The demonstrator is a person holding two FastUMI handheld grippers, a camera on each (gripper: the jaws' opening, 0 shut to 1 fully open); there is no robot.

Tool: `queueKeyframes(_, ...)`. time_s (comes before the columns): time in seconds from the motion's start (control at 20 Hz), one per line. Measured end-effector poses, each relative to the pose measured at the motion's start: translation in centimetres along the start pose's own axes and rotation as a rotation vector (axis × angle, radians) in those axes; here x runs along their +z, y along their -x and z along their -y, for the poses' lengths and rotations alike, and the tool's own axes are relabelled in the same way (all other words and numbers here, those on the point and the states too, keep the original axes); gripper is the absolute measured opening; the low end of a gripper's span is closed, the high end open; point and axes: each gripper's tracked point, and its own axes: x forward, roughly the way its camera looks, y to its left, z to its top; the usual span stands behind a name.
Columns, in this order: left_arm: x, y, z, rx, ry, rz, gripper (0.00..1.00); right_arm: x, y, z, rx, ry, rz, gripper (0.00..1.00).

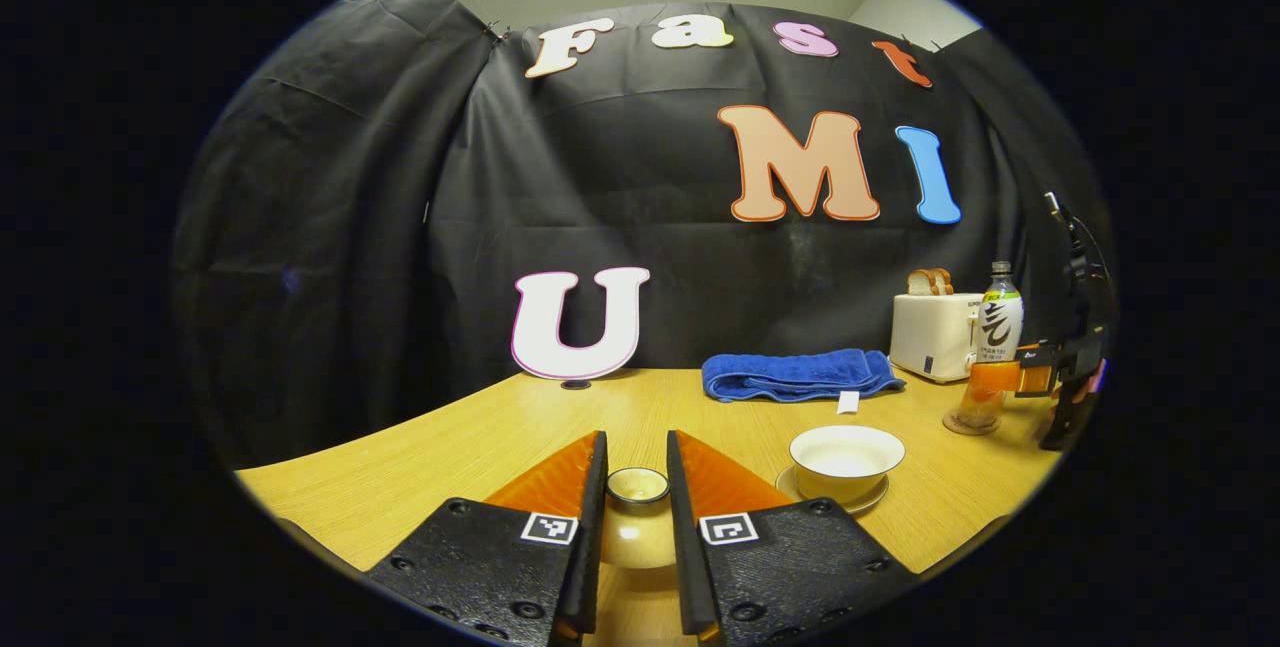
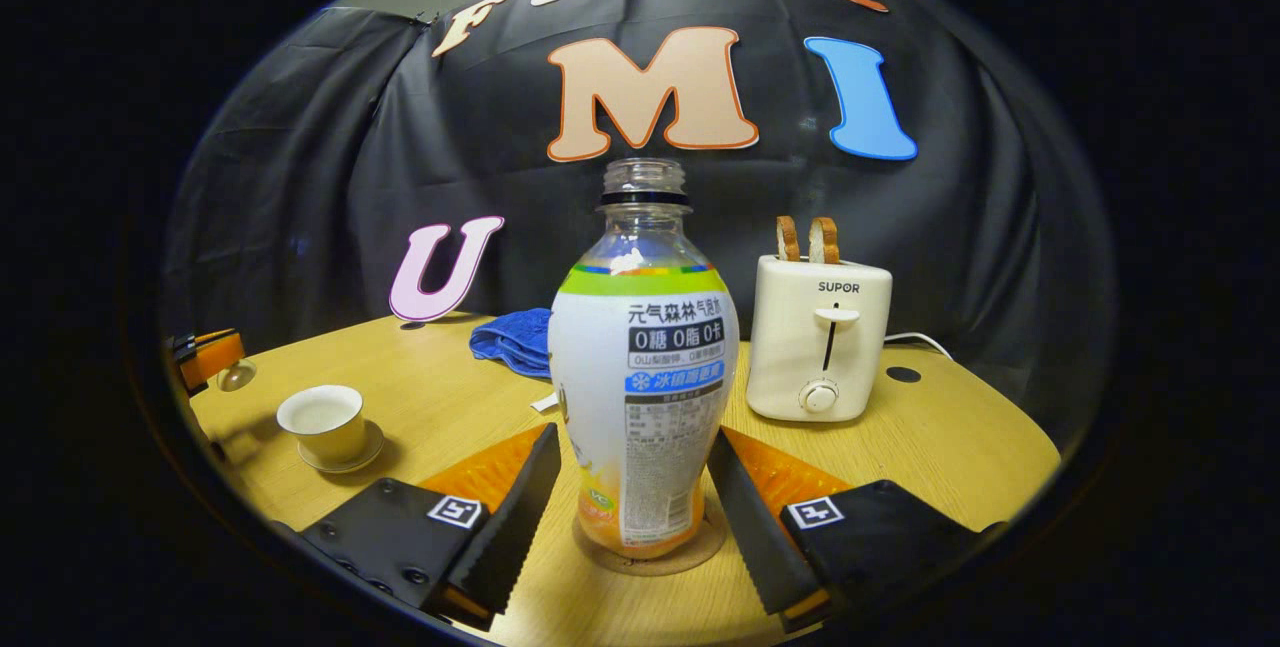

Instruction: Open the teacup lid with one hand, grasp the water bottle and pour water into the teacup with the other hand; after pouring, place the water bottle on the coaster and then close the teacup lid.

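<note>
One water bottle (image 2: 640,407) stands between spread right fingers (image 2: 520,507); left fingers (image 1: 600,487) pinch one lid (image 1: 638,512) (two toast slices (image 2: 806,239)).

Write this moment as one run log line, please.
left tongs: shut on lid | teacup: open | water bottle: upright on coaster | right tongs: around it, grip unclear
</note>
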Motion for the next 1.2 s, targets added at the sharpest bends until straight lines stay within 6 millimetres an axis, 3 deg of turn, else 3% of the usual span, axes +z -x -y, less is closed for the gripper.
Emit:
queueKeyframes(0.25,0.0,-0.2,0.2,-0.008,0.002,0.0,0.3,0.1,1.0,0.2,-0.016,0.003,0.022,0.96)
queueKeyframes(0.55,0.1,-0.1,1.1,-0.043,0.001,0.003,0.3,0.8,4.0,-0.5,-0.029,0.004,0.1,0.93)
queueKeyframes(0.6,0.0,-0.4,1.4,-0.057,0.002,0.002,0.28,0.9,4.6,-0.4,-0.038,-0.009,0.112,0.99)
queueKeyframes(0.8,0.0,-1.1,3.3,-0.138,0.003,0.003,0.27,1.4,7.1,0.6,-0.098,-0.033,0.17,0.94)
queueKeyframes(0.9,0.1,-1.2,4.5,-0.191,0.005,0.005,0.27,1.5,8.2,1.0,-0.129,-0.036,0.195,0.99)
queueKeyframes(0.95,0.1,-1.3,5.1,-0.217,0.005,0.004,0.28,1.3,8.7,1.2,-0.142,-0.036,0.193,0.93)
queueKeyframes(1.2,0.1,-2.3,8.1,-0.318,0.008,0.009,0.26,1.2,10.9,2.8,-0.218,-0.04,0.199,0.95)
